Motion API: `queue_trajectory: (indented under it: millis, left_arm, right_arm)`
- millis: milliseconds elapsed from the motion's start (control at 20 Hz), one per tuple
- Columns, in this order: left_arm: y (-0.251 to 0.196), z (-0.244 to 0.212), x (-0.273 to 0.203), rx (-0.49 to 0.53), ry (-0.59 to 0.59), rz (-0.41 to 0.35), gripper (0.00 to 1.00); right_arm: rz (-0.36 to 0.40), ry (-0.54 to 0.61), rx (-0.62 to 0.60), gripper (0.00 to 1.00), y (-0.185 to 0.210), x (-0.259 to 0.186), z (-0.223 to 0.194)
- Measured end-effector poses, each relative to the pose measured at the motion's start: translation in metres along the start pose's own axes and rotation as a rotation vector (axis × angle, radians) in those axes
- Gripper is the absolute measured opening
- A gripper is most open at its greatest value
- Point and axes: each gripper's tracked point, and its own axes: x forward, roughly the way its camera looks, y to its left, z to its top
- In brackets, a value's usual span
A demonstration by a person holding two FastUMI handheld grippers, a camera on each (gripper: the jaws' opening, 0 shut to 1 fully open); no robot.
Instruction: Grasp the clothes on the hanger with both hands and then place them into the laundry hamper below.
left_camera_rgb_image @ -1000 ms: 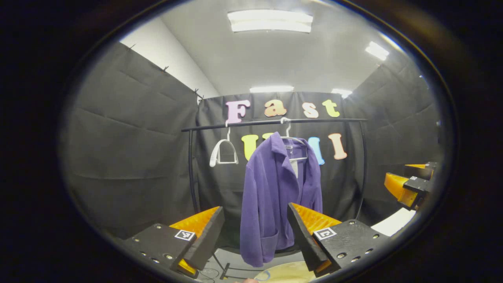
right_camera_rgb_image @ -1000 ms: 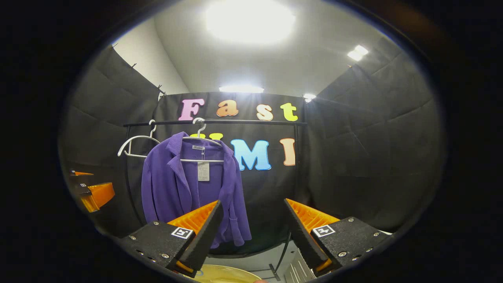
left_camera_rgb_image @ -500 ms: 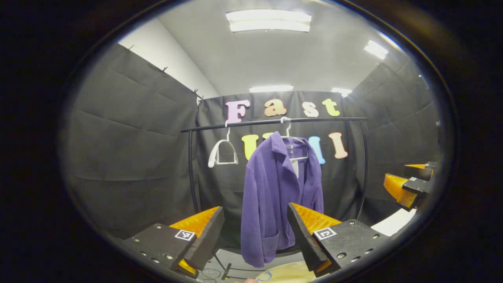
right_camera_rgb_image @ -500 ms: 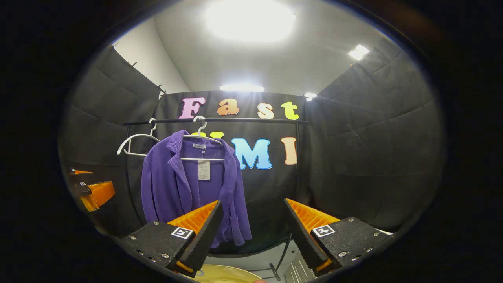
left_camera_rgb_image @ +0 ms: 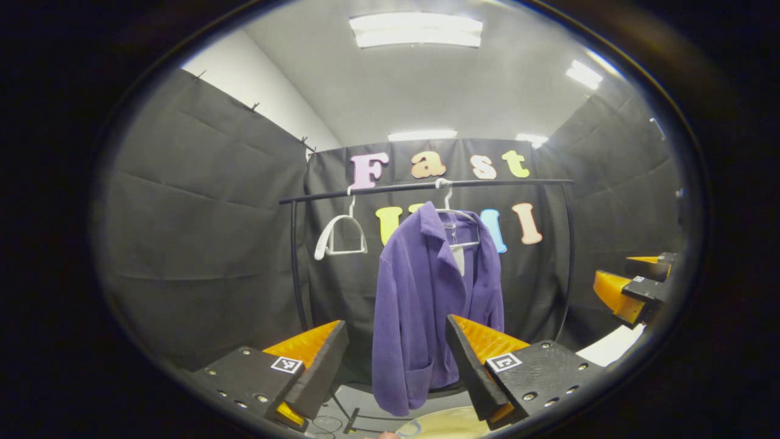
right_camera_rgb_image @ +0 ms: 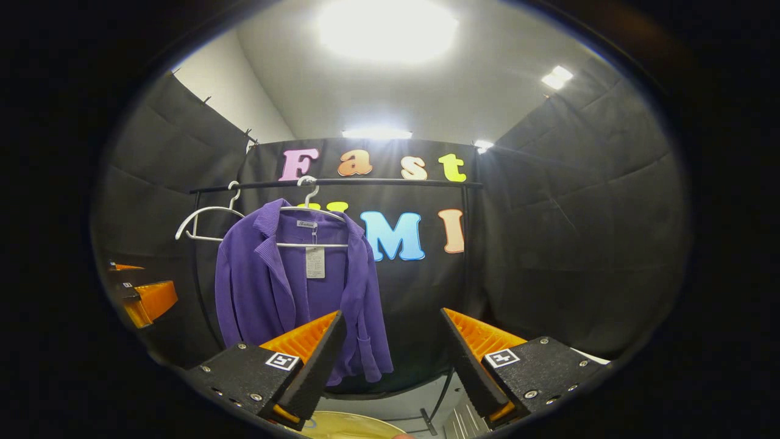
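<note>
While the black cloth booth wall (left_camera_rgb_image: 201, 244) closes the space on all sides, a black metal garment rail (left_camera_rgb_image: 426, 187) spans the far end, and from it hangs the task's thing, a purple ribbed jacket (left_camera_rgb_image: 420, 305) on a white wire hanger (right_camera_rgb_image: 311, 210), its long axis running straight down from collar to hem. Beside it on the rail an empty white hanger (left_camera_rgb_image: 340, 235) dangles. Low in both views the pale rounded rim of what I judge to be the laundry hamper (right_camera_rgb_image: 347, 424) shows under the jacket's hem, though too little is visible to be sure. In the left gripper view the jacket hangs dead ahead and apart from the left gripper (left_camera_rgb_image: 396, 360), seen almost edge-on with one shoulder toward the camera; its jaws stand wide with nothing between them. In the right gripper view the jacket faces the camera with its front open, lying ahead and off to the left of the right gripper (right_camera_rgb_image: 393, 353), whose jaws are likewise spread wide and empty. Each gripper shows at the edge of the other's view, level with the jacket's middle. Neither touches the cloth; the left seems the better lined up, and the right would need to swing inward toward the far shoulder, as I judge it.
</note>
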Motion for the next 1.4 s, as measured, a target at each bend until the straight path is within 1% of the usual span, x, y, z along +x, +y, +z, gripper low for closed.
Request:
queue_trajectory:
  millis: [250,350,400,450,500,650,700,850,900,1050,1100,1150,1300,1350,1400]
  left_arm:
    - [-0.016,0.015,0.024,0.002,-0.022,-0.003,0.99]
    - [-0.023,0.024,0.037,-0.01,-0.035,-0.003,0.91]
    - [-0.027,0.028,0.044,-0.016,-0.037,-0.003,0.87]
    - [-0.03,0.03,0.052,-0.023,-0.039,-0.004,0.99]
    - [-0.034,0.034,0.059,-0.028,-0.044,-0.003,0.99]
    - [-0.041,0.041,0.079,-0.026,-0.054,0.01,0.99]
    - [-0.044,0.044,0.088,-0.027,-0.056,0.016,0.93]
    - [-0.05,0.05,0.11,-0.031,-0.053,0.036,0.93]
    - [-0.053,0.051,0.117,-0.033,-0.05,0.041,0.87]
    - [-0.06,0.054,0.136,-0.038,-0.049,0.06,0.87]
    - [-0.062,0.054,0.143,-0.039,-0.048,0.066,0.93]
    - [-0.066,0.054,0.149,-0.041,-0.047,0.07,0.9]
    - [-0.074,0.054,0.165,-0.055,-0.048,0.083,0.99]
    - [-0.077,0.051,0.172,-0.057,-0.044,0.087,0.93]
    - [-0.079,0.049,0.178,-0.058,-0.038,0.093,0.93]
  right_arm:
    - [0.02,-0.013,0.002,0.95,-0.003,0.024,0.012]
    - [0.028,-0.033,0.0,0.94,-0.004,0.037,0.021]
    - [0.032,-0.044,0.0,0.92,-0.005,0.045,0.026]
    - [0.037,-0.057,0.001,0.92,-0.006,0.054,0.032]
    - [0.044,-0.069,0.002,0.94,-0.005,0.062,0.037]
    - [0.069,-0.092,0.013,0.94,-0.003,0.089,0.049]
    - [0.078,-0.096,0.019,0.94,-0.002,0.098,0.052]
    - [0.109,-0.108,0.032,0.94,0.002,0.123,0.058]
    - [0.12,-0.112,0.033,0.94,0.005,0.132,0.06]
    - [0.152,-0.109,0.045,0.94,0.01,0.158,0.06]
    - [0.162,-0.106,0.053,0.94,0.011,0.167,0.06]
    - [0.171,-0.103,0.063,0.94,0.012,0.175,0.06]
    - [0.19,-0.099,0.088,0.94,0.013,0.202,0.057]
    - [0.199,-0.095,0.097,0.94,0.013,0.211,0.056]
    - [0.209,-0.088,0.105,0.94,0.015,0.22,0.053]
